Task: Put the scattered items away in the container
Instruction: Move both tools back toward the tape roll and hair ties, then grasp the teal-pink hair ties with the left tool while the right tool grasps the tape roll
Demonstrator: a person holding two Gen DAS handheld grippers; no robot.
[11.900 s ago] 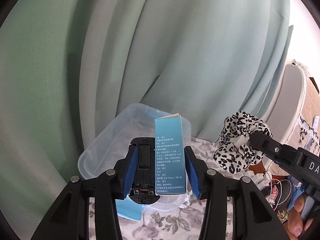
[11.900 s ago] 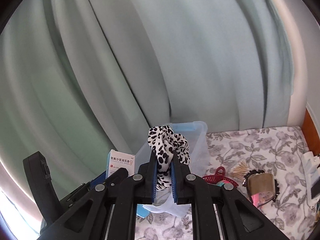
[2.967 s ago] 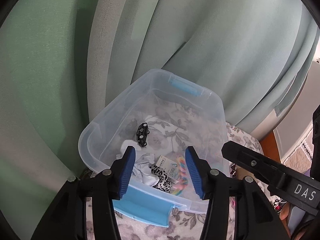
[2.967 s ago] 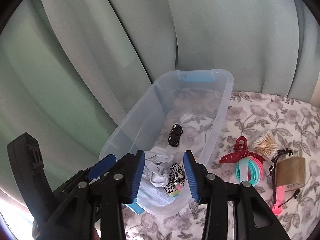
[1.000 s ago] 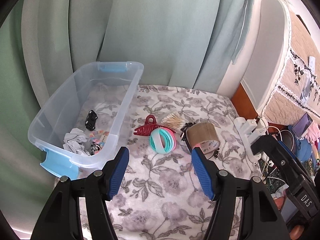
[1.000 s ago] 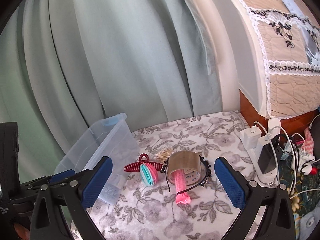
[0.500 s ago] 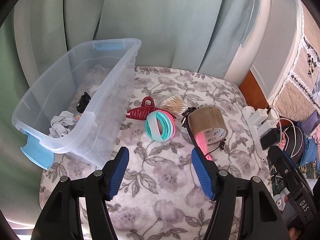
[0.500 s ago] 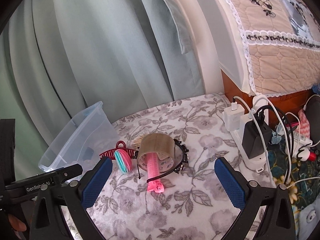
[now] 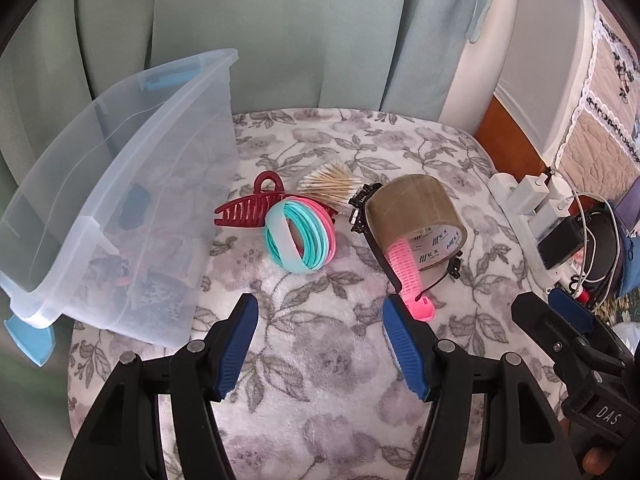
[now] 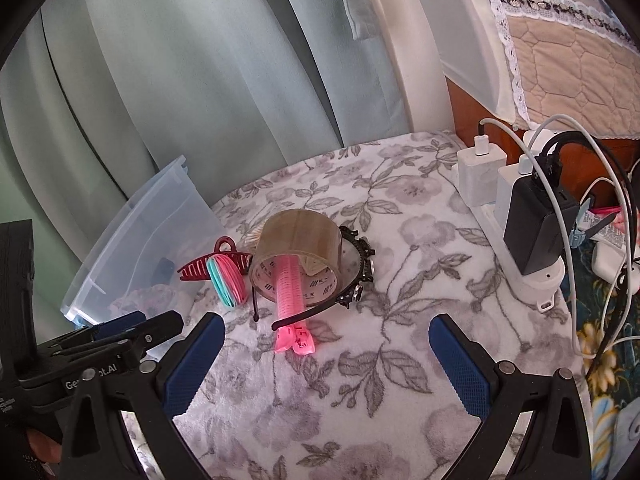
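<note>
We see a soft flowery blanket (image 9: 320,360) with small things lying on it. Our left claw (image 9: 320,332) is partly open and holds nothing. Our right claw (image 10: 326,350) is wide open and also holds nothing. Both hang over the blanket, pointing down at the pile.

The clear plastic container (image 9: 120,184) stands at the left edge, with a few things already inside. Just beside it lies a dark red hair clip (image 9: 248,208). A bunch of teal and pink hair bands (image 9: 300,236) touches the clip. Behind them lie some cotton swabs (image 9: 328,184). To the right is a brown tape roll (image 9: 416,216). A pink hair roller (image 10: 290,292) sticks out through the roll. A black headband (image 10: 356,272) curves around it.
</note>
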